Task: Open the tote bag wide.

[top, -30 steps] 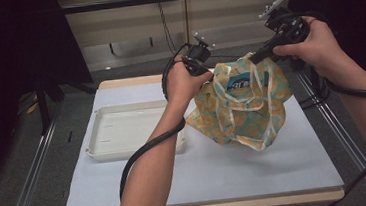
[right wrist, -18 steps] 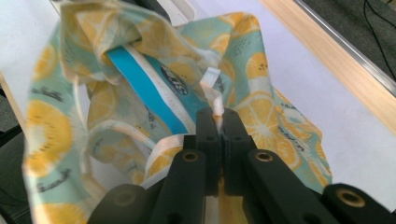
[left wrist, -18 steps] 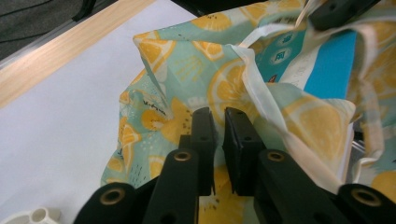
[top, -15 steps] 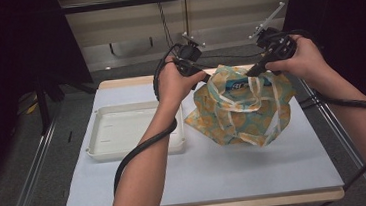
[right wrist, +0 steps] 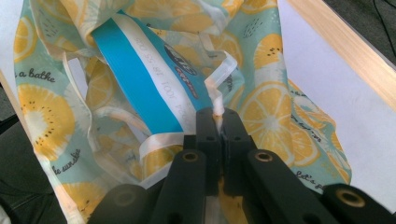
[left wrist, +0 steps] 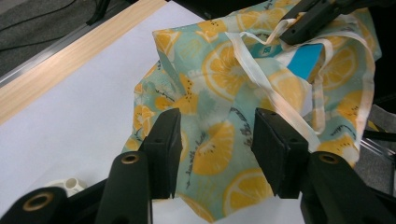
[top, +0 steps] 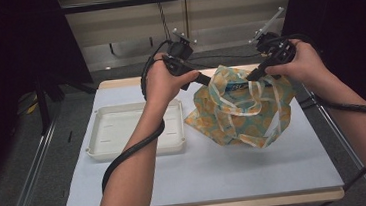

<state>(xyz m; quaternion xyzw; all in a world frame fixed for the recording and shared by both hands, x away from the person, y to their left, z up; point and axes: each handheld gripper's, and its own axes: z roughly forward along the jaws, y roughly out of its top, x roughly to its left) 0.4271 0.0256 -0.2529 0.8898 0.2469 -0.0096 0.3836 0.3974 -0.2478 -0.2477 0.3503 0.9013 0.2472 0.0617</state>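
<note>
Working at the bench (top: 128,188), whose white top carries a white tray (top: 105,150) on our left and a lemon-print tote bag (top: 243,123) standing slumped just right of it, we judge the step in hand to be opening or re-gripping the bag's mouth. A blue-and-white flat packet (right wrist: 140,70) sits inside the bag, its top showing in the opening.

Our right hand-held gripper (right wrist: 218,119) is clamped tight on the bag's pale webbing strap (right wrist: 224,70) at the far rim and holds that side up. Our left hand-held gripper (left wrist: 215,140) has just been opening; its jaws stand about halfway apart with nothing pressed between them, hovering above the near wall of printed fabric.

To do this well, we think the right grip should keep steady tension so the rim stays lifted. The left jaws should go for a single layer of rim or the free strap loop (left wrist: 261,88), not a bunched fold, and close fully before pulling. Drawing the two sides gently apart would likely keep the packet from tipping out.
</note>
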